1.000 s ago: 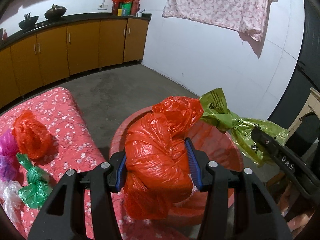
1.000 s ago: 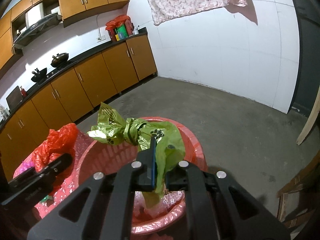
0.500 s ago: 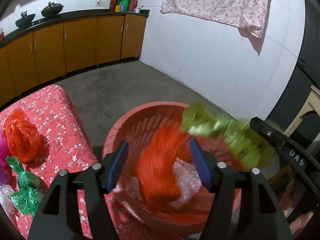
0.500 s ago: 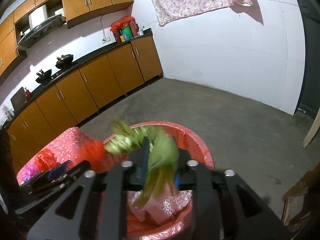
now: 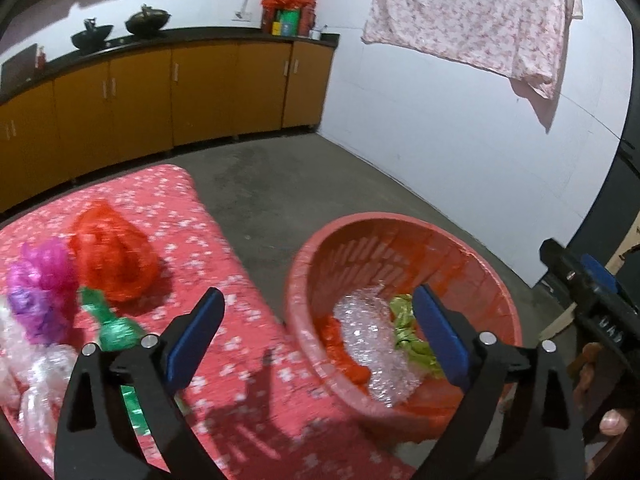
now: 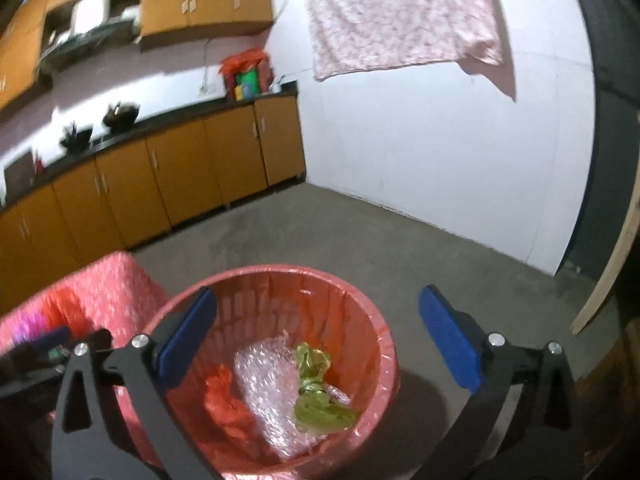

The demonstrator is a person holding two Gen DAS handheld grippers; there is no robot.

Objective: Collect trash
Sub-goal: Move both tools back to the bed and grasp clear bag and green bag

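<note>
Left gripper (image 5: 316, 320): jaws wide apart, empty, over the gap between tabletop (image 5: 224, 360) and basket (image 5: 400, 228). Right gripper (image 6: 316, 320): jaws wide apart, empty, above the basket (image 6: 384, 344). Inside lie a red bag (image 6: 226, 400), bubble wrap (image 6: 264, 380) and a green bag (image 6: 316, 392). More bags (image 5: 112, 256) rest on the tabletop.

Left black two-finger claw (image 5: 316, 334) with blue pads spread wide and holding nothing, right black blue-padded claw (image 6: 318, 330) likewise spread wide, both angled downward
</note>
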